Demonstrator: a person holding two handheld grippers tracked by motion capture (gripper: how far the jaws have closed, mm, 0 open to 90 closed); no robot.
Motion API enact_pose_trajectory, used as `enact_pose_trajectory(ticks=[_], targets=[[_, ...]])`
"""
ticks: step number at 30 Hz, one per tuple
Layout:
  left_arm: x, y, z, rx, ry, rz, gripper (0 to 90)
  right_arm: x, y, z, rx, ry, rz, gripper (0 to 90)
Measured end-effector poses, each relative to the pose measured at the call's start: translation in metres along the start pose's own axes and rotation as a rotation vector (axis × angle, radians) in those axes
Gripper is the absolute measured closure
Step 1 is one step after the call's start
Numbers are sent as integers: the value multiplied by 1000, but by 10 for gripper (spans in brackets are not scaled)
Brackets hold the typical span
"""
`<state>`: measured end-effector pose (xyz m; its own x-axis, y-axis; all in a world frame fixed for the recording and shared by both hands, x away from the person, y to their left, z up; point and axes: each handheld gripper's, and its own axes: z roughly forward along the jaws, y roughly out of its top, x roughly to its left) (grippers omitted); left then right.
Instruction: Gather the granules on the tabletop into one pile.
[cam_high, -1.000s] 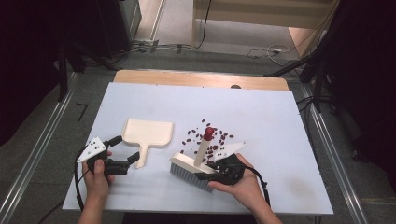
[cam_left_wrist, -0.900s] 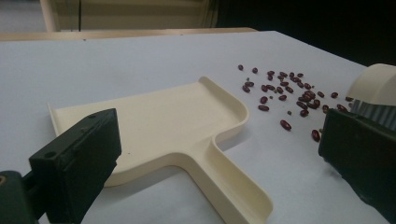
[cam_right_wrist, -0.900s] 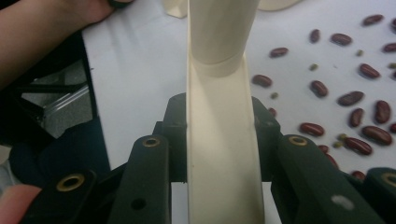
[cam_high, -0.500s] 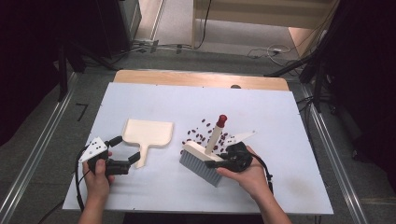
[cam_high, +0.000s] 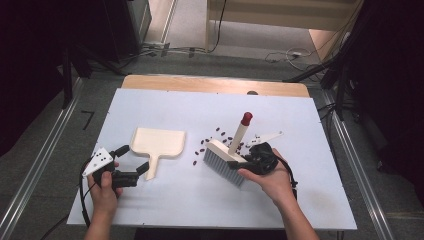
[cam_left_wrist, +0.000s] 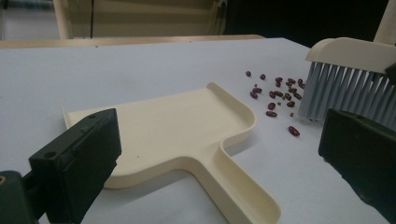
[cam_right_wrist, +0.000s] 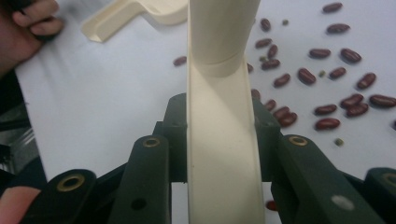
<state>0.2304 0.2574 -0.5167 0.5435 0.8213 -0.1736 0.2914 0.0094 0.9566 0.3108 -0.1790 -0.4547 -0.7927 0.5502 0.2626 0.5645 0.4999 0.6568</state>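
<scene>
1. Near the middle of the high view, the right gripper (cam_high: 248, 161) pinches the brush (cam_high: 226, 161) by its cream back
2. Up close in the right gripper view, the two black jaws press on both sides of the brush (cam_right_wrist: 219, 140), one on each side
3. The brush handle, with its red tip, sticks up toward the top of the high view, and the grey bristles point down toward the white table (cam_high: 165, 105)
4. Small dark red beans (cam_high: 212, 140) lie on the table just left of and above the brush, between it and the dustpan (cam_high: 157, 145)
5. The cream dustpan lies flat on the table, left of middle, with its handle pointing toward the bottom of the frame
6. At the lower left of the high view, the left gripper (cam_high: 137, 160) has its jaws spread wide, one on each side of the dustpan handle, and it holds nothing
7. In the left gripper view, the dustpan (cam_left_wrist: 177, 126) sits between the two black jaws, with the beans (cam_left_wrist: 278, 93) and the brush (cam_left_wrist: 350, 84) at the right side
</scene>
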Motion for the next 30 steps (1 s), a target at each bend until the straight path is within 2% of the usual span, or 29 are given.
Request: enact_pose_trajectory(ticks=[3,5,8,12,16,22,26,30], targets=[[2,0,0,-11,1,-10,0,12,6,3,-18,21,2,650],[3,0,0,-17,-4,-21,0,22,11,10,-22,34,1,650],[6,1,1,-22,5,-42,0,35,19,24,-19,78,14,650],[9,2,4,-13,24,-63,0,40,26,41,3,111,55,650],[10,2,4,-20,30,-80,0,29,25,46,10,69,114,650],[11,3,7,-13,55,-84,0,10,21,39,16,-3,167,650],[10,3,9,4,80,-82,0,6,20,35,14,-37,175,650],[11,3,9,6,75,-84,0,4,21,32,12,-57,169,650]])
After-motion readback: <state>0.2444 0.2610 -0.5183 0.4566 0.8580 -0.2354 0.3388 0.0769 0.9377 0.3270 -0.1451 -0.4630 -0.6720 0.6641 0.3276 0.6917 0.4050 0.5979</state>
